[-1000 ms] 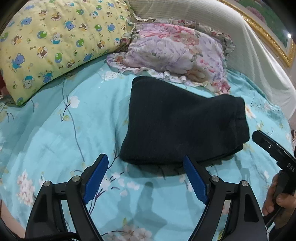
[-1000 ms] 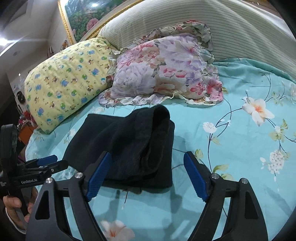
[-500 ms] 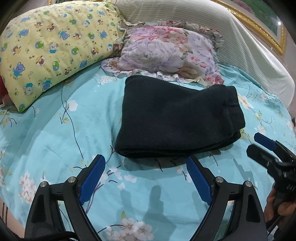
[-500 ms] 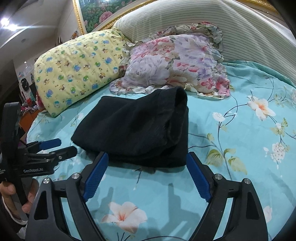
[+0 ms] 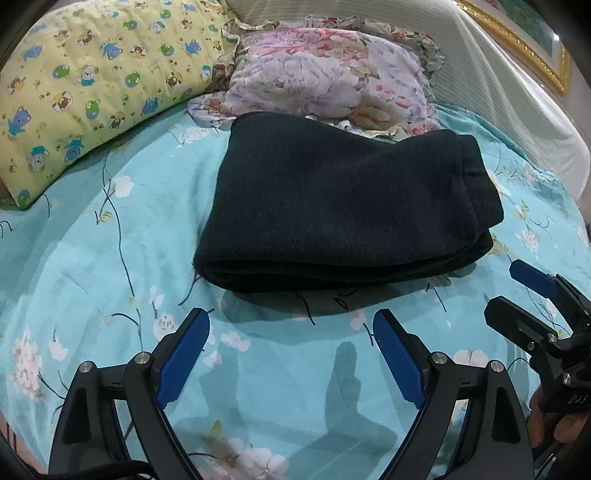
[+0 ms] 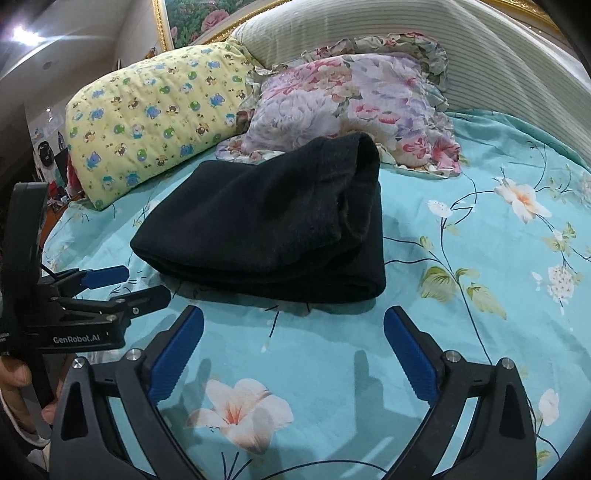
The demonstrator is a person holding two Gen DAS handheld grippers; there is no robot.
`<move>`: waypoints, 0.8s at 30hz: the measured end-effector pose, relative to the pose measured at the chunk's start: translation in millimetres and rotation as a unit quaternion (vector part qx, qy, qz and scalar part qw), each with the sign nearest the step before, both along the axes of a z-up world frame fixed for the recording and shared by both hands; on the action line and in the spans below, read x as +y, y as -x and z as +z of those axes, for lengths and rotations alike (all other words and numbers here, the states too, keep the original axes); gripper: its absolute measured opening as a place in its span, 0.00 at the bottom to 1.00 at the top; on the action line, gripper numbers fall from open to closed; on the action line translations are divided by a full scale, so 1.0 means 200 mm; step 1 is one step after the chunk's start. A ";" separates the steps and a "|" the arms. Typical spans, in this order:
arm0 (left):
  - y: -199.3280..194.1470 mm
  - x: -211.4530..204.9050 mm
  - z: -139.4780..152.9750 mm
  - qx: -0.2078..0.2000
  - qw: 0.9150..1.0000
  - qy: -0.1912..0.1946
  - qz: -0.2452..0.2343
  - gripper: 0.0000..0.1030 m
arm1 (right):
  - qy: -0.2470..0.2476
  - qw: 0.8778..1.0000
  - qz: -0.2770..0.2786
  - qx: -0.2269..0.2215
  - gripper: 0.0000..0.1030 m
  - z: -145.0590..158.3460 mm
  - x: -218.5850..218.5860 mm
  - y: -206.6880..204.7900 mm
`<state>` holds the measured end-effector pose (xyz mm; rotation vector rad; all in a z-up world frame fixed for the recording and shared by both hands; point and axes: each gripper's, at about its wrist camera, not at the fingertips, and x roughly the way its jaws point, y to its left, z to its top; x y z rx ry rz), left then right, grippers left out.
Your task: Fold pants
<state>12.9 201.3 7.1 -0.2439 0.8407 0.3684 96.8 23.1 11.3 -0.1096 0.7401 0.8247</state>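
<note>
The black pants (image 5: 343, 206) lie folded in a thick rectangular stack on the turquoise floral bedsheet (image 5: 110, 266), with the waistband end at the right. They also show in the right wrist view (image 6: 269, 225). My left gripper (image 5: 291, 328) is open and empty, a short way in front of the stack's near fold. My right gripper (image 6: 293, 325) is open and empty, just in front of the stack's near right corner. Each gripper shows in the other's view: the right one at the right edge (image 5: 524, 295), the left one at the left edge (image 6: 129, 284).
A yellow cartoon-print pillow (image 5: 92, 81) and a floral ruffled pillow (image 5: 325, 74) lie behind the pants, the floral one touching them. A striped padded headboard (image 6: 406, 33) curves behind. A gold picture frame (image 5: 524, 48) hangs above.
Both grippers have pulled back from the folded pants toward the near side of the bed, staying open. The pants stack has not moved.
</note>
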 end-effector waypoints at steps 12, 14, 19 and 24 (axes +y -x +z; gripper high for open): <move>-0.03 0.00 -0.03 0.000 1.000 -0.003 -0.014 0.88 | -0.001 1.000 0.004 -0.002 0.95 -0.03 0.04 -0.02; -0.04 0.00 -0.03 0.000 1.000 -0.002 -0.015 0.88 | 0.000 1.000 0.003 0.000 0.95 -0.04 0.04 -0.03; -0.05 -0.01 -0.04 0.005 1.000 -0.006 -0.015 0.88 | -0.005 1.000 -0.001 0.008 0.95 -0.05 0.04 -0.06; -0.06 -0.01 -0.04 0.009 1.000 -0.009 -0.016 0.88 | -0.005 1.000 -0.002 0.011 0.95 -0.06 0.04 -0.07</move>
